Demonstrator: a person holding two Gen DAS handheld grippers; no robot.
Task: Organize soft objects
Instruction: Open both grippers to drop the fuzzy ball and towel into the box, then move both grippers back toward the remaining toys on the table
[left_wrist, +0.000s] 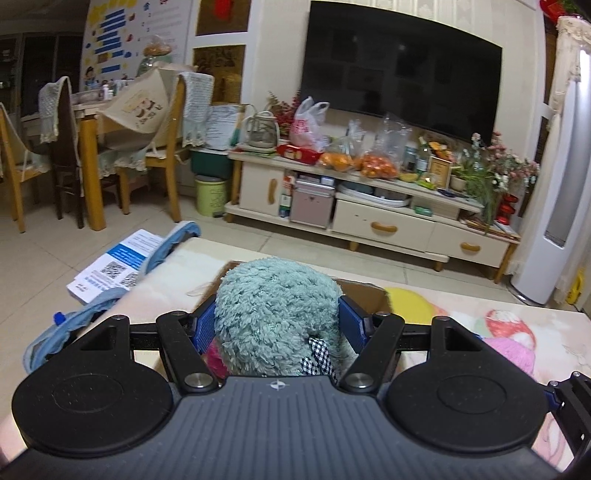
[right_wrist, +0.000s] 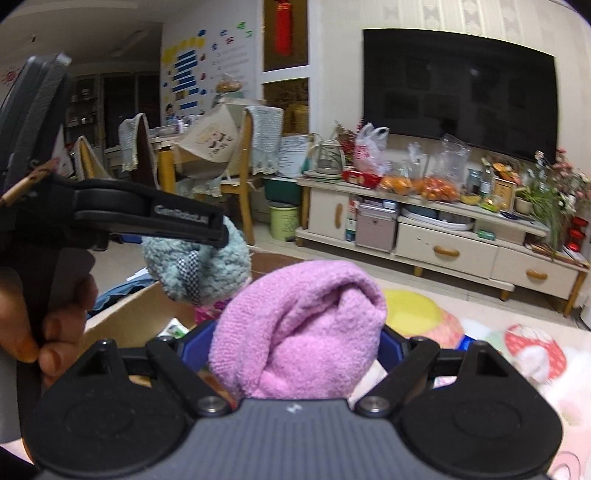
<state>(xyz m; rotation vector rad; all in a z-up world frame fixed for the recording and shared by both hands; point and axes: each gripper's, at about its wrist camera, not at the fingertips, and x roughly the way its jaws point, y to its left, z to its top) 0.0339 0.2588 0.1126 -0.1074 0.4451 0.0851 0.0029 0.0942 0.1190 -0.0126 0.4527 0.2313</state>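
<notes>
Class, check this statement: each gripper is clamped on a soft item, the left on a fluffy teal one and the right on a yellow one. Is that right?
One detail is wrong. The right gripper holds a pink soft item, not yellow, as the right wrist view shows. The left gripper is indeed shut on the fluffy teal item.

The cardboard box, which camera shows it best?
The right wrist view: the cardboard box shows its wall, rim and some of its inside below the left gripper. In the left wrist view the teal plush hides all but strips of the rim.
</notes>
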